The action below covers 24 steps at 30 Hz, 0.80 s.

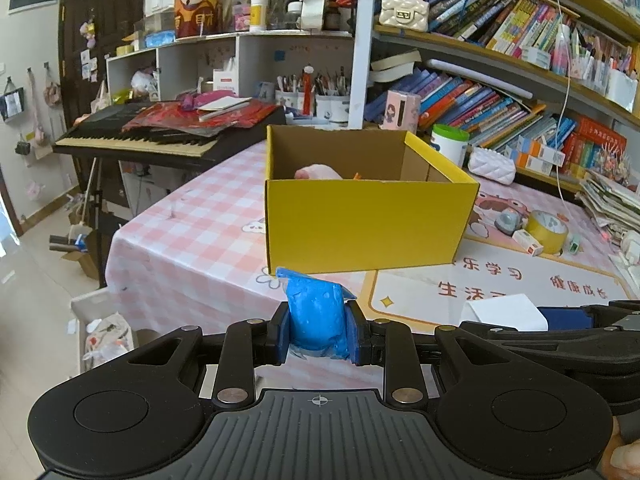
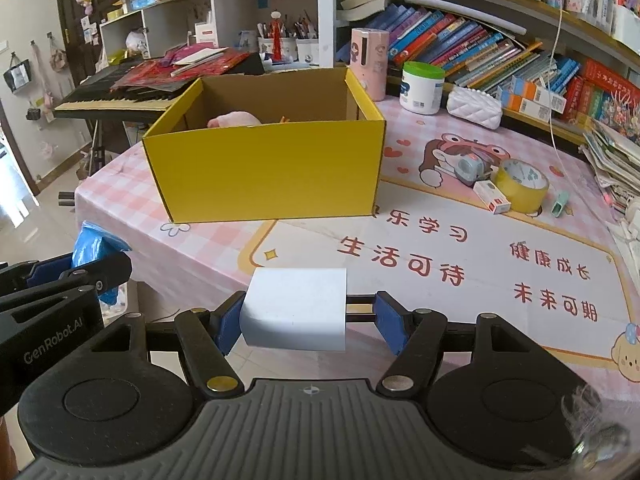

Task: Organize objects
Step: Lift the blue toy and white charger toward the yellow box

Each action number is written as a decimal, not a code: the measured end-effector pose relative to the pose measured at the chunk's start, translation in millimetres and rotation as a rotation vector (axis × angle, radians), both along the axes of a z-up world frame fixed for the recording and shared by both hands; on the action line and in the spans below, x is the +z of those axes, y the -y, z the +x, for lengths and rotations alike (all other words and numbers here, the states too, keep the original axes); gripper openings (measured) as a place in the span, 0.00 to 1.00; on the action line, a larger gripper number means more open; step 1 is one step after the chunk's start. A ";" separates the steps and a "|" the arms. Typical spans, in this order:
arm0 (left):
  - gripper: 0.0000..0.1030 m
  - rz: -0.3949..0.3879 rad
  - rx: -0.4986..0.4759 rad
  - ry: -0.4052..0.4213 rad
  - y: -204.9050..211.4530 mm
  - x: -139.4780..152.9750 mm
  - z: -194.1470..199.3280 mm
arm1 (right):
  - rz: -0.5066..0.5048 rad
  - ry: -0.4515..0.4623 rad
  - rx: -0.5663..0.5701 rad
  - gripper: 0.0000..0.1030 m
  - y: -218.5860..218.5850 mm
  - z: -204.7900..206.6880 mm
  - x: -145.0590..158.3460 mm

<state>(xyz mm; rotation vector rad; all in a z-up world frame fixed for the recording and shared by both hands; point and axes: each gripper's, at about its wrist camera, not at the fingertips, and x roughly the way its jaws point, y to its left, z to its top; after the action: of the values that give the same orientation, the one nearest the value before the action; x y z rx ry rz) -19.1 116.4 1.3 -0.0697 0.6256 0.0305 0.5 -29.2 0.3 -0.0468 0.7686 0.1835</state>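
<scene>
A yellow cardboard box (image 1: 368, 224) (image 2: 268, 172) stands open on the pink checked table, with a pink soft thing (image 2: 234, 119) and an orange bit inside. My left gripper (image 1: 317, 312) is shut on a blue plastic packet (image 1: 312, 292), held in the air just short of the box's front wall. From the right wrist view, that gripper (image 2: 92, 268) and the packet (image 2: 90, 246) show at the left edge. My right gripper (image 2: 306, 304) carries a white box (image 2: 296, 308) between its blue pads above the printed mat. The white box (image 1: 504, 310) also shows low on the right in the left wrist view.
Right of the yellow box lie a yellow tape roll (image 2: 520, 184), a small white carton (image 2: 492, 196) and a grey dispenser (image 2: 470, 168). A green-lidded jar (image 2: 422, 88) and a white quilted pouch (image 2: 474, 108) stand before the bookshelves. A keyboard (image 1: 136, 136) borders the table's left.
</scene>
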 end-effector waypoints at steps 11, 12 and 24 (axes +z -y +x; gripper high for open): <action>0.25 0.005 0.012 0.018 -3.0 1.1 9.6 | -0.002 0.003 0.017 0.64 -6.3 15.4 0.3; 0.25 0.008 0.013 0.022 -3.1 1.4 11.9 | -0.001 0.004 0.019 0.64 -6.9 18.6 0.2; 0.25 0.024 0.030 0.122 0.0 22.3 67.0 | 0.036 0.163 0.053 0.64 -6.4 78.1 25.9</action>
<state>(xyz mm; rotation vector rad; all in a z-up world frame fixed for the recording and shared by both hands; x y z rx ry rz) 47.9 116.4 23.6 -0.0570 0.5020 0.0626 78.6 -22.8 26.2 -0.0471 0.6017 0.2408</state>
